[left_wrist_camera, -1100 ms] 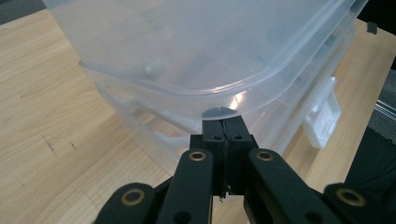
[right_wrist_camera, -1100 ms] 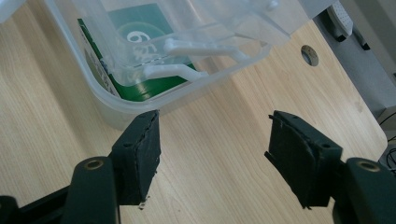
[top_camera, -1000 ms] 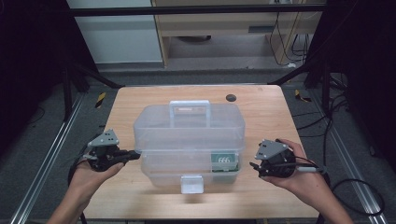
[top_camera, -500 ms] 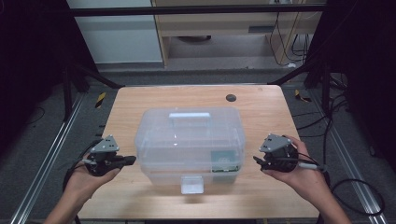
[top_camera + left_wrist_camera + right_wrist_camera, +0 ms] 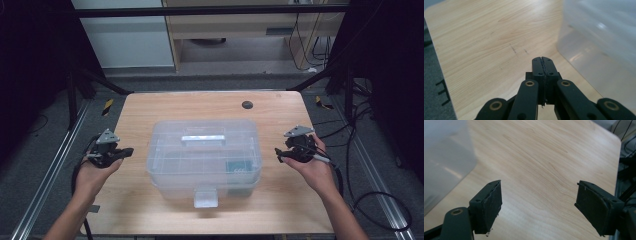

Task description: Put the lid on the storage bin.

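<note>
A clear plastic storage box (image 5: 202, 155) with a flat handle (image 5: 202, 139) and a front latch (image 5: 205, 197) sits mid-table. My left gripper (image 5: 129, 151) hangs left of it, apart from its wall, jaws shut on nothing. In the left gripper view the closed jaws (image 5: 542, 62) point over bare wood, with the box wall (image 5: 599, 50) to their right. My right gripper (image 5: 278, 154) is right of the box, also clear of it. Its jaws (image 5: 539, 192) have just been opening and hold nothing; the box's side (image 5: 444, 162) lies off to the left.
The wooden table (image 5: 150, 110) has a small black round hole (image 5: 247, 105) near its far edge. Metal rails run along both sides on the floor, and cables lie at the right. Bare wood lies on each side of the box.
The box has come down and looks smaller, with its handle now lying flat. Both grippers have pulled outward from its sides. The right jaws stand wider apart.
</note>
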Demonstrator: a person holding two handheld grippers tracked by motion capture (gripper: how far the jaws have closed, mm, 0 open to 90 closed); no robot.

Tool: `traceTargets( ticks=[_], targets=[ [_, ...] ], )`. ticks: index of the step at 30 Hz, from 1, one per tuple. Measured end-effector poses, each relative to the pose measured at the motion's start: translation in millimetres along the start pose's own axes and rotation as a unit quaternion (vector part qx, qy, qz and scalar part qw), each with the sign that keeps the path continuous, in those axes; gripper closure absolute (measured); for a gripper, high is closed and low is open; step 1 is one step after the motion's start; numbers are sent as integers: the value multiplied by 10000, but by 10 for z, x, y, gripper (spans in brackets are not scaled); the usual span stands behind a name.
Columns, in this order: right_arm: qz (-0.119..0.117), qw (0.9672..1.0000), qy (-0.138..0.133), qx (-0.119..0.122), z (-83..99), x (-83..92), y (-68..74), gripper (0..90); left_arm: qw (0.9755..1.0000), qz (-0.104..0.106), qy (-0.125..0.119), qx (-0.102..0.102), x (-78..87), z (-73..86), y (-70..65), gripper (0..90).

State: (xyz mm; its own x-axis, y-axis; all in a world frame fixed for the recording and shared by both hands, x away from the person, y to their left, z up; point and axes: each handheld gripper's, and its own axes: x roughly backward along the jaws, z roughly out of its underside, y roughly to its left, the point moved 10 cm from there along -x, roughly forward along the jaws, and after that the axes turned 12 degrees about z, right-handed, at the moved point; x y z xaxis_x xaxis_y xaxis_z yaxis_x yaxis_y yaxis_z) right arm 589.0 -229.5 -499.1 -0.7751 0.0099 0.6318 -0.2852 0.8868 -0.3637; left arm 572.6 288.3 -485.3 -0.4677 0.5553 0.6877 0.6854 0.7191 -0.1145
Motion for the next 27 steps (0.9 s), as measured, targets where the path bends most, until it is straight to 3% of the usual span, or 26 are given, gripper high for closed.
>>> traceTargets(
  ticks=[2,3,5,7,9,11,15,16,17,18,19,21,22,23,24,25,27],
  targets=[
    [-45,9996,40,-259,41,-158,-12,203,9998,-164,80,83,-179,17,125,900],
    [-67,9983,32,-578,78,-305,-32,200,9996,-207,15,206,-284,14,189,900],
    [-79,9975,56,-693,100,-360,-39,194,9994,-266,27,234,-346,19,234,900],
    [-112,9940,263,-1053,214,-571,-40,168,9983,-424,-12,394,-509,41,362,887],
    [-82,9933,294,-1115,240,-623,-42,167,9979,-464,-65,451,-550,46,396,869],
    [-64,9916,323,-1247,275,-703,-32,151,9970,-389,-193,640,-626,64,429,833],
    [48,9887,466,-1422,340,-851,0,115,9961,-411,-167,768,-788,170,496,789],
    [48,9887,466,-1422,340,-851,0,115,9961,-411,-167,768,-788,170,496,754],
    [44,9858,486,-1606,328,-881,11,81,9963,-383,-191,747,-818,186,501,698],
    [90,9859,460,-1607,321,-899,7,59,9961,-464,-192,721,-829,198,518,635],
    [122,9853,470,-1637,318,-916,11,30,9950,-650,-242,718,-864,226,565,516],
    [173,9852,439,-1650,312,-939,14,8,9946,-657,-323,731,-879,226,574,338],
    [181,9843,412,-1707,304,-947,25,2,9940,-651,-439,766,-901,225,583,338],
    [249,9838,392,-1732,304,-956,21,2,9942,-694,-330,755,-932,229,582,177],
    [249,9838,392,-1732,304,-956,21,2,9942,-694,-330,755,-932,229,582,109],
    [249,9838,394,-1732,304,-956,21,2,9930,-813,-120,854,-966,260,590,22],
    [248,9838,394,-1733,304,-956,21,2,9928,-798,-124,879,-966,262,590,0]
  ],
)
